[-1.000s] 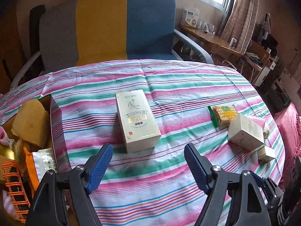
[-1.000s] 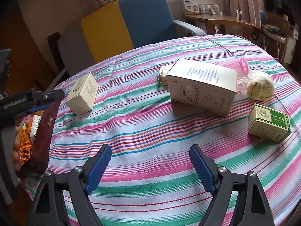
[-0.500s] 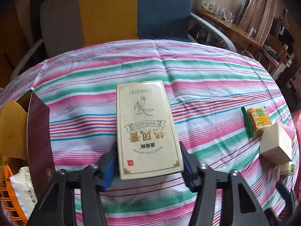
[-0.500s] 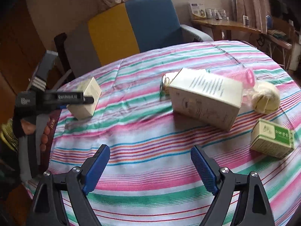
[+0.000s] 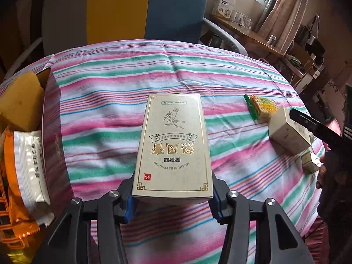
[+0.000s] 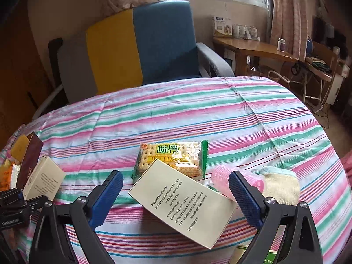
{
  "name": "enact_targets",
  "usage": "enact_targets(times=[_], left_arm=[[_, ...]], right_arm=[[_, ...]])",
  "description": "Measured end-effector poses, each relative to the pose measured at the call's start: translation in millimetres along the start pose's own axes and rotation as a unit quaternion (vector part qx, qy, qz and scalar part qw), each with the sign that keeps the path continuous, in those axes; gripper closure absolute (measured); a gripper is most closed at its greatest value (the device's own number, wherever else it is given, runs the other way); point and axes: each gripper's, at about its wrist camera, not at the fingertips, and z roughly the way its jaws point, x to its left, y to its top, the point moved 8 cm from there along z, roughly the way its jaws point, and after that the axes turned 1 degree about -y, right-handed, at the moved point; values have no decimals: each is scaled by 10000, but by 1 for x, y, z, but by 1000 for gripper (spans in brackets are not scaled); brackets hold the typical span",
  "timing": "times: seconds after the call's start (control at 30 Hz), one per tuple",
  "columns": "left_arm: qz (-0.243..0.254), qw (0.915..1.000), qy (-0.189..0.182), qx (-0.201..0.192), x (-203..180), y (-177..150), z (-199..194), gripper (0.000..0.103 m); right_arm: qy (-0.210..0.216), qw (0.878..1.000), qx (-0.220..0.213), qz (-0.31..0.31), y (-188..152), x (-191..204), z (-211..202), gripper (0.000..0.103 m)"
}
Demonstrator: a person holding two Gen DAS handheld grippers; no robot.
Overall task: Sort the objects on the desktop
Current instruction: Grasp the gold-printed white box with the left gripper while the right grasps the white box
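left gripper (image 5: 172, 200): fingers clamped on near end of gold box (image 5: 173, 147); box over striped counter (image 5: 114, 101)
right gripper (image 6: 176, 195): fingers had just been opening, apart, straddling cream box (image 6: 182, 204) without touching; cracker pack (image 6: 173, 156) just behind

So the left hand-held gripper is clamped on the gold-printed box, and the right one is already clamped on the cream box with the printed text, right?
Not quite. The left hand-held gripper is clamped on the gold-printed box, but the right hand-held gripper is not clamped: the right wrist view shows its jaws wide open, having just been opening, either side of the cream box without pressing on it.
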Motion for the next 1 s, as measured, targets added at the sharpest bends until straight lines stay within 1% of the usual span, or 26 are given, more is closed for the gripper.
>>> enact_targets(times=[0.07,0.1,0.2,0.27,0.4,0.5,0.57,0.67,0.7,0.77,0.83,0.9,0.97,1.0], left_arm=[[-39,10000,-26,4,1,-12,-8,50],[-27,10000,-34,-14,0,-17,-12,50],[26,9999,-77,-59,-5,-31,-25,50],[44,9999,-114,-40,-10,-41,-29,50],[84,9998,-183,33,-16,-63,-32,50],[120,9996,-211,122,-19,-80,-30,50],[155,9994,-265,127,-22,-87,-30,49],[48,9990,-406,163,-22,-94,-31,42],[25,9989,-454,129,-22,-96,-33,39],[17,9987,-514,30,-22,-97,-39,38],[53,9987,-501,-88,-21,-97,-46,38],[85,9986,-493,-171,-20,-98,-51,38],[116,9984,-485,-249,-18,-98,-56,38],[144,9983,-476,-290,-17,-98,-58,37]], right_arm=[[-80,9997,66,-222,-5,5,3,4],[-52,9995,152,-280,-7,8,4,4],[351,9981,477,-182,-20,20,2,4],[543,9970,544,-98,-29,30,-4,4],[1219,9887,788,380,-53,52,-17,4],[1480,9834,891,551,-78,70,-26,4],[1458,9833,921,577,-95,77,-31,5],[1296,9848,957,642,-121,78,-39,12],[1235,9862,902,641,-125,77,-44,13],[1111,9885,803,634,-132,74,-53,13],[967,9909,720,605,-135,70,-60,13],[791,9937,550,574,-132,67,-68,13],[657,9952,408,593,-122,64,-72,13],[609,9956,358,611,-116,64,-72,11]])
